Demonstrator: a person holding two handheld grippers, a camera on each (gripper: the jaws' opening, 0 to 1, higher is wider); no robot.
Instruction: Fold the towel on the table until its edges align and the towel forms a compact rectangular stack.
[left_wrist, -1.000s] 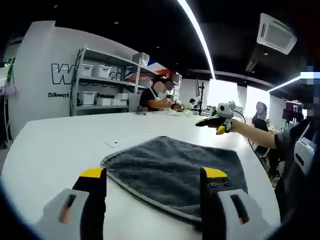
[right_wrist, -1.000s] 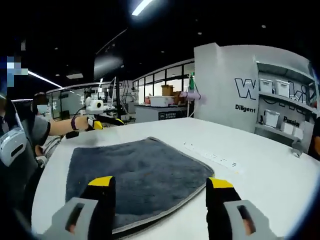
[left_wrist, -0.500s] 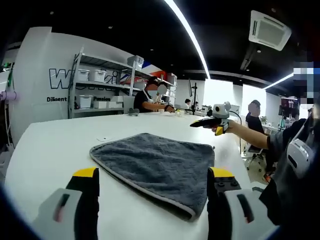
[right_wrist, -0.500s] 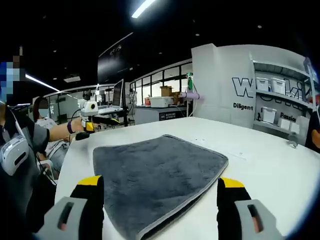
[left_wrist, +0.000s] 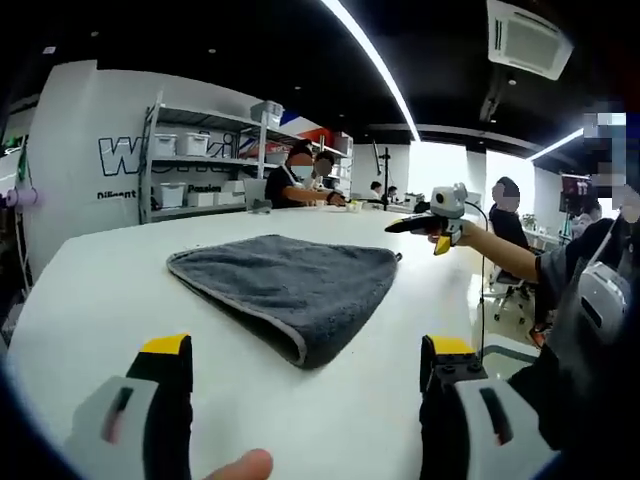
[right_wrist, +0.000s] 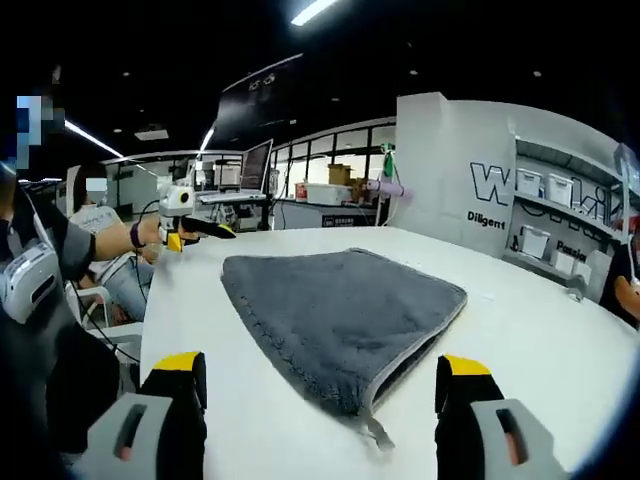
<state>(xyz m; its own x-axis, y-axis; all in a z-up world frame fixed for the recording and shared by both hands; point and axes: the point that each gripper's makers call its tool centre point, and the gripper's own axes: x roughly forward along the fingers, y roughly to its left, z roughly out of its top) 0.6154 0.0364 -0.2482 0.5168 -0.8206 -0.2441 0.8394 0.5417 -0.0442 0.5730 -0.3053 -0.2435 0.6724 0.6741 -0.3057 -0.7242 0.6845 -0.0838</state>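
We hold both grippers low over the white table (left_wrist: 90, 290), short of the grey towel (left_wrist: 290, 285), which lies flat near the middle of the tabletop and looks already doubled over, with a folded edge and a pale hem facing us.

In the left gripper view, the left gripper (left_wrist: 305, 350) has its jaws spread wide with nothing between them, the towel's near corner ahead and apart from the tips. Off to the right of that view the right gripper (left_wrist: 432, 228) hangs in the air beyond the towel's far side.

In the right gripper view, the left gripper (right_wrist: 185, 228) hangs beside the table on the left, and the towel (right_wrist: 345, 305) lies in the middle with a small tag trailing from its near corner. The right gripper (right_wrist: 320, 365) is also spread wide and empty.

We judge the next fold is about to start. To do it well, we should bring each gripper to one corner of the same edge, pinch all layers together, lift both corners evenly, and lay them on the opposite edge so the hems match. Uneven lift would skew the stack.
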